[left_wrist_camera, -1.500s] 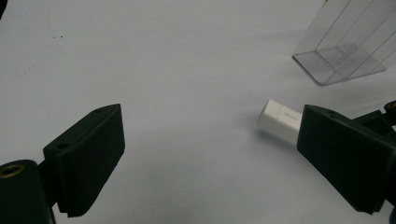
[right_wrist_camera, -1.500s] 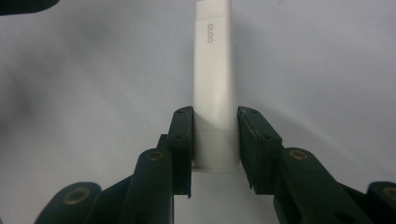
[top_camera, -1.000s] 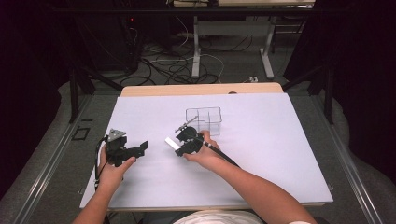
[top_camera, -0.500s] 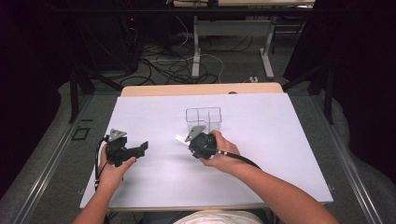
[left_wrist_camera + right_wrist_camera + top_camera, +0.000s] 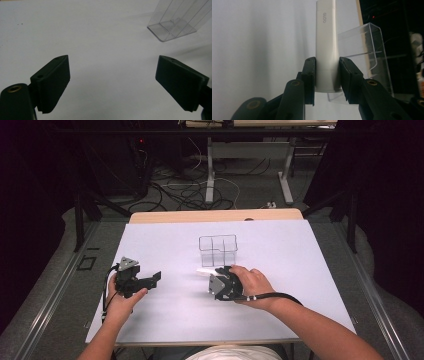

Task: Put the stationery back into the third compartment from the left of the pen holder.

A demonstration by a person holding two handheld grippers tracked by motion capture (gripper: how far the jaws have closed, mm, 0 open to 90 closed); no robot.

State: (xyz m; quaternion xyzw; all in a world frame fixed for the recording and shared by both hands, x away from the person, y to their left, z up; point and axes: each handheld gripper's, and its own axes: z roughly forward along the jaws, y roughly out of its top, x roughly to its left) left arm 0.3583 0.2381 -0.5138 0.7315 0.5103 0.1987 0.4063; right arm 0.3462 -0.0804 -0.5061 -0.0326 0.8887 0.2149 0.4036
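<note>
My right gripper (image 5: pixel 216 279) is shut on a white tube (image 5: pixel 325 45), which stands up between its pads in the right gripper view; a short pale end of the tube (image 5: pixel 203 270) pokes out to the left in the high view. A clear divided plastic holder (image 5: pixel 218 250) stands just beyond that hand, and its wall (image 5: pixel 364 55) rises right behind the tube. My left gripper (image 5: pixel 154 279) rests at the left of the table, pointing right. Its jaws (image 5: pixel 113 66) stand wide apart, have just been closing a little, and have nothing between them. The clear holder (image 5: pixel 172 22) lies ahead of them.
A white sheet (image 5: pixel 300 260) covers the table, with a wooden edge (image 5: pixel 215 215) at the far side. Cables and table legs (image 5: pixel 210 175) lie on the floor beyond. A black cable (image 5: pixel 280 296) trails from the right gripper along the forearm.
My right hand has carried the white tube to the right and a little nearer the person, in front of the clear holder. The left hand has stayed where it was.
</note>
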